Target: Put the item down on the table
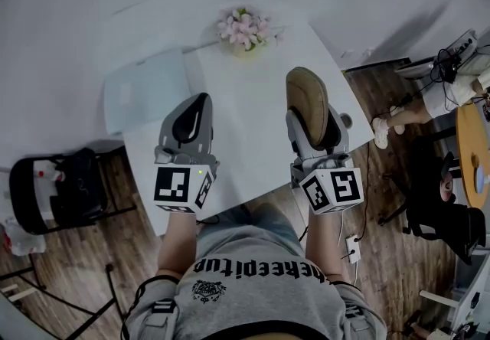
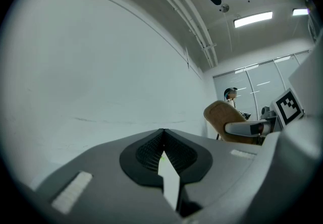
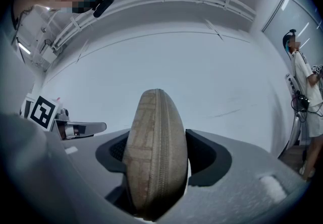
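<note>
A tan oval zippered case (image 1: 308,101) stands on edge between the jaws of my right gripper (image 1: 312,130), which is shut on it and holds it up above the white table (image 1: 245,155). In the right gripper view the case (image 3: 156,155) fills the middle, zipper facing the camera, and hides the right gripper (image 3: 157,155) fingertips. My left gripper (image 1: 190,122) is raised over the table's left part, its jaws closed together with nothing between them. In the left gripper view the left gripper (image 2: 163,148) points at a pale wall, and the case (image 2: 226,119) shows at right.
A pot of pink flowers (image 1: 245,29) stands at the table's far edge. A pale blue panel (image 1: 145,89) lies by the table's left side. A black chair (image 1: 57,189) stands left, a person (image 1: 429,101) sits at right, and cables cross the wooden floor.
</note>
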Demonstrator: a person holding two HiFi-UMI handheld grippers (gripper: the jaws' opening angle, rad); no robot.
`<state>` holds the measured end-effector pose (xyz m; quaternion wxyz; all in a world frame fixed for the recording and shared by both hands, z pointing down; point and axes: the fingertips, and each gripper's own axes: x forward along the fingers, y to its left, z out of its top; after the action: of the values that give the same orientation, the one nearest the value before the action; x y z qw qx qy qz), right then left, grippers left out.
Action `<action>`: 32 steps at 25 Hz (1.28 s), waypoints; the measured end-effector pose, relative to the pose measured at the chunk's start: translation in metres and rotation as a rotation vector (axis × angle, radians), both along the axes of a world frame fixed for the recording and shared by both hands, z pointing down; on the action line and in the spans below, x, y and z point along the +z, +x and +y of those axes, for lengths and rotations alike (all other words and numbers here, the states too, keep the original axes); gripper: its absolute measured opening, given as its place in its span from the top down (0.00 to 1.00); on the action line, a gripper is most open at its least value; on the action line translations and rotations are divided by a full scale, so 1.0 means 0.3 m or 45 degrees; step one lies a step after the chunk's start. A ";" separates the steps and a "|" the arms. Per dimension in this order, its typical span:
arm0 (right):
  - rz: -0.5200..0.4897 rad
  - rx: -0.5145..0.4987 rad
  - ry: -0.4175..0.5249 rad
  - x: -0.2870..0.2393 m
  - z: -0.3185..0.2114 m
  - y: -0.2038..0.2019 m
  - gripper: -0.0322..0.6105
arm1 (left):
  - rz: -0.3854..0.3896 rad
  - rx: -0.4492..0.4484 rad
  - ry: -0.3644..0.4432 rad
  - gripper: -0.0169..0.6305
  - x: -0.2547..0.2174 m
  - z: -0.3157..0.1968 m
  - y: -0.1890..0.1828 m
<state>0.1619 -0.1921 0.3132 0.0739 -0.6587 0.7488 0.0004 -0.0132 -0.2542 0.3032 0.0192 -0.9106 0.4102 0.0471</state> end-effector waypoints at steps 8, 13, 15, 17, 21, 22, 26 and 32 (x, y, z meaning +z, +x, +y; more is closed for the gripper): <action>-0.001 -0.055 -0.054 0.037 -0.073 0.004 0.50 | -0.003 -0.040 -0.032 0.95 0.033 -0.036 0.001; 0.009 -0.125 -0.083 0.054 -0.144 0.009 0.50 | 0.005 -0.107 -0.037 0.95 0.031 -0.063 -0.003; 0.014 -0.155 -0.096 0.057 -0.175 0.013 0.50 | 0.006 -0.133 -0.034 0.95 0.025 -0.072 -0.001; 0.017 -0.186 -0.109 0.062 -0.204 0.013 0.50 | 0.008 -0.161 -0.033 0.95 0.017 -0.078 -0.003; 0.032 -0.246 -0.147 0.086 -0.256 0.014 0.50 | 0.007 -0.222 -0.041 0.95 0.014 -0.088 -0.007; 0.037 -0.259 -0.157 0.094 -0.268 0.015 0.51 | 0.006 -0.235 -0.039 0.95 0.018 -0.090 -0.007; 0.047 -0.315 -0.198 0.126 -0.310 0.013 0.50 | 0.002 -0.284 -0.054 0.95 0.011 -0.096 -0.006; 0.058 -0.392 -0.279 0.190 -0.362 0.005 0.51 | -0.003 -0.354 -0.070 0.95 0.025 -0.098 -0.008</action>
<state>0.1633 -0.3007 0.3703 -0.0162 -0.5403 0.8377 -0.0776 -0.0156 -0.2835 0.3107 0.0010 -0.8452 0.5335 0.0315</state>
